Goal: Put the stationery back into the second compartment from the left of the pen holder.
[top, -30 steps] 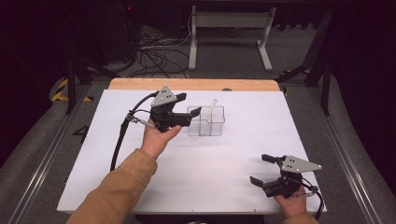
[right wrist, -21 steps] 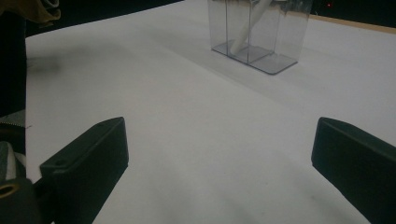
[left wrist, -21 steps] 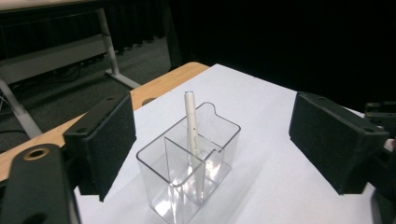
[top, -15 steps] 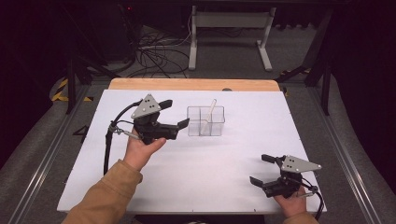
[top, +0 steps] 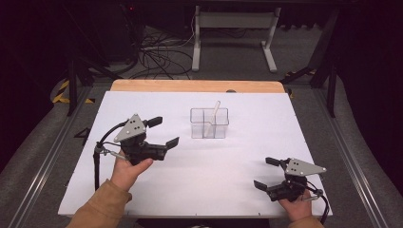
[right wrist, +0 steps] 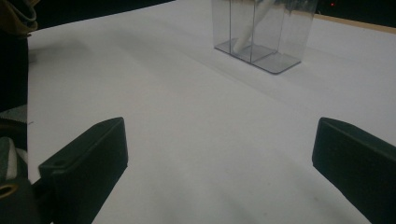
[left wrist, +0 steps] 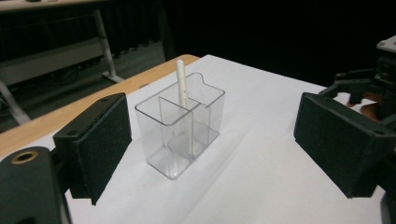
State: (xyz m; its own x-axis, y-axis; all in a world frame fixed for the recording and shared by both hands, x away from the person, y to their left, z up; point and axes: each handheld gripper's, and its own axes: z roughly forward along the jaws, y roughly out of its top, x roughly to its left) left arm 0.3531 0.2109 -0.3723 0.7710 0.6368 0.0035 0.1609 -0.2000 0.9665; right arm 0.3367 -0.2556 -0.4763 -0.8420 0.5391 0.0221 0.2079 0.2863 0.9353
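**Technician:** Two tongs are in play, both with jaws spread and nothing between them. The left tongs point(top: 162, 131) hover left of the clear plastic two-compartment organiser box point(top: 209, 123), apart from it; the right tongs point(top: 266, 172) sit low at the near right corner of the counter, well apart from the box.

**Trainee:** Where is the work piece?

**Technician:** The slim white plastic stick point(left wrist: 183, 95) stands tilted in one compartment of the box, its top leaning on the rim and reaching above it. The box stands upright near the middle of the counter. In the left gripper view it sits between the two black pads point(left wrist: 102, 140), a little ahead of them.

**Trainee:** How should the step be handled?

**Technician:** The left tongs appear to be the working tool. If approaching, keep the jaws wide and level, and avoid knocking the stick's raised end; the box is light and likely to slide or tip. The right tongs can stand ready to steady it.

**Trainee:** And the surroundings?

**Technician:** The counter is covered by a white sheet point(top: 157, 107), with a wooden edge point(top: 190, 86) at the far side. Beyond it: grey floor, a white metal frame point(top: 233, 33), loose black cables point(top: 157, 52) and a dark room.
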